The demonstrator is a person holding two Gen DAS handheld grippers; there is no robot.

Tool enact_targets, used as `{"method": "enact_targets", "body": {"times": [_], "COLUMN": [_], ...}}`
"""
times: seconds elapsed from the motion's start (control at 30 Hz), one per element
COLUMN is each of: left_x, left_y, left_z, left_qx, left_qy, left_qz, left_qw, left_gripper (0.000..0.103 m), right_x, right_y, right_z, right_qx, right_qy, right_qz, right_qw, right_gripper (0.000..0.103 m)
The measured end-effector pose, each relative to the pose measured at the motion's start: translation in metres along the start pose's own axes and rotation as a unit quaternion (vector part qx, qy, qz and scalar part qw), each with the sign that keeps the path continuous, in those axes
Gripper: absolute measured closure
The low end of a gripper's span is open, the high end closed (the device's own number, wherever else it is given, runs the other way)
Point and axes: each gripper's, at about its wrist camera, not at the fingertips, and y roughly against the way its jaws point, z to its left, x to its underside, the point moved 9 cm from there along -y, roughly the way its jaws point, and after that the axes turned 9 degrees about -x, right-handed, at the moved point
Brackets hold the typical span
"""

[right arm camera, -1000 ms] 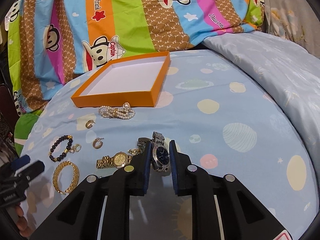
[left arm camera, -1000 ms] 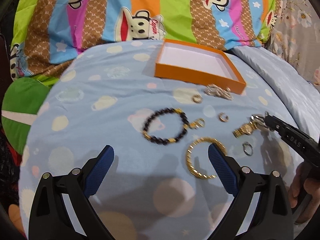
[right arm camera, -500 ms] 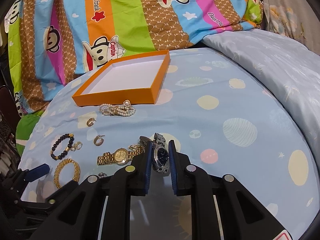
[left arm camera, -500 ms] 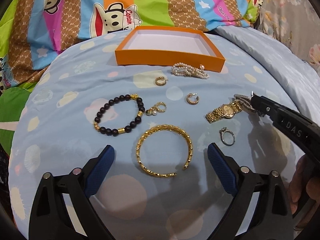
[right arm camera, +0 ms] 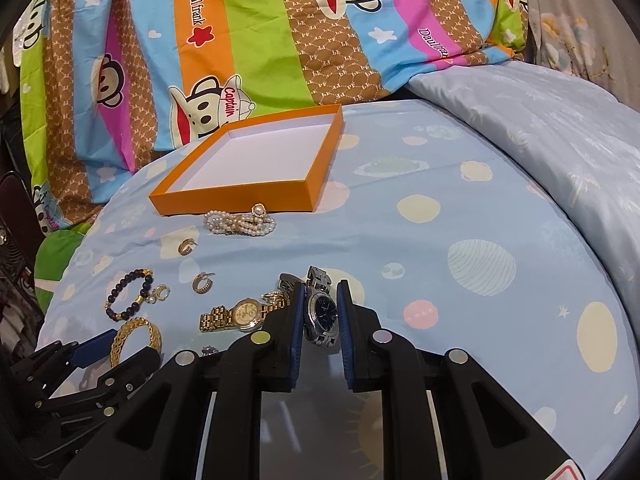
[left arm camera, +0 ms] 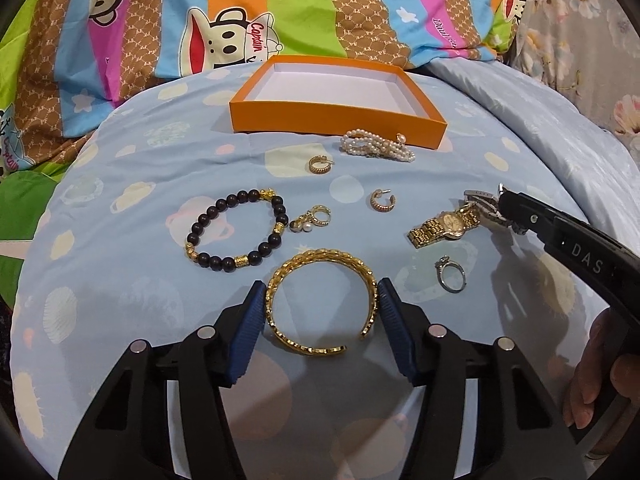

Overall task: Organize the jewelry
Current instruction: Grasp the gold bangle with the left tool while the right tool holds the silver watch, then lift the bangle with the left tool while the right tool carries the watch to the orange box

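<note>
My left gripper (left arm camera: 322, 292) is shut on the gold cuff bangle (left arm camera: 320, 304), its blue pads touching both sides as it lies on the sheet. My right gripper (right arm camera: 318, 292) is shut on the silver watch (right arm camera: 322, 308) with a dark dial; it also shows in the left wrist view (left arm camera: 502, 204). The empty orange box (left arm camera: 336, 116) stands at the back. On the sheet lie a gold watch (left arm camera: 444, 226), a silver ring (left arm camera: 452, 276), a black bead bracelet (left arm camera: 236, 236), a pearl strand (left arm camera: 376, 146), two gold hoop earrings (left arm camera: 318, 165) and a pearl earring pair (left arm camera: 312, 220).
The jewelry lies on a light blue spotted sheet (right arm camera: 480, 260) over a rounded surface. A colourful striped cartoon blanket (right arm camera: 240, 40) rises behind the box. A grey-blue quilt (right arm camera: 560, 128) slopes at the right. A hand (left arm camera: 604, 364) holds the right gripper.
My left gripper has moved forward and closed its wide-open fingers onto the gold bangle. My right gripper stays shut on the silver watch, hardly moved.
</note>
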Motion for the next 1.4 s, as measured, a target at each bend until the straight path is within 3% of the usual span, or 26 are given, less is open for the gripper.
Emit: {"method": "enact_targets", "body": {"times": [0.3, 0.57, 0.83, 0.9, 1.1, 1.17, 1.23, 1.3, 1.4], "left_x": [-0.017, -0.022, -0.012, -0.011, -0.007, -0.006, -0.005, -0.004, -0.005], "left_y": [0.022, 0.019, 0.011, 0.010, 0.008, 0.007, 0.006, 0.006, 0.007], "left_z": [0.012, 0.025, 0.022, 0.020, 0.017, 0.016, 0.017, 0.016, 0.015], "left_qx": [0.007, 0.004, 0.014, 0.015, 0.014, 0.014, 0.014, 0.015, 0.017], "left_qy": [-0.007, 0.008, 0.009, 0.008, 0.005, 0.004, 0.003, 0.002, -0.001], "left_qz": [-0.021, -0.021, -0.007, -0.006, -0.004, -0.002, -0.001, -0.001, -0.002], "left_qw": [0.9997, 0.9997, 0.9998, 0.9998, 0.9999, 0.9999, 0.9999, 0.9999, 0.9999], "left_gripper": [0.048, 0.048, 0.048, 0.048, 0.048, 0.048, 0.048, 0.048, 0.048], "right_x": [-0.015, 0.002, 0.019, 0.022, 0.021, 0.021, 0.021, 0.022, 0.021], "right_y": [0.010, -0.003, 0.008, 0.005, -0.010, -0.016, -0.018, -0.017, -0.014], "right_z": [0.011, 0.008, 0.005, 0.007, 0.017, 0.017, 0.016, 0.015, 0.013], "right_qx": [0.001, -0.015, -0.024, -0.027, -0.015, -0.012, -0.007, -0.010, -0.009], "right_qy": [0.027, 0.016, 0.003, 0.006, 0.037, 0.040, 0.041, 0.037, 0.034], "right_qz": [-0.012, 0.025, 0.032, 0.039, 0.054, 0.062, 0.064, 0.063, 0.059], "right_qw": [1.000, 0.999, 0.999, 0.999, 0.998, 0.997, 0.997, 0.997, 0.998], "right_gripper": [0.095, 0.093, 0.057, 0.055, 0.056, 0.064, 0.079, 0.084, 0.085]}}
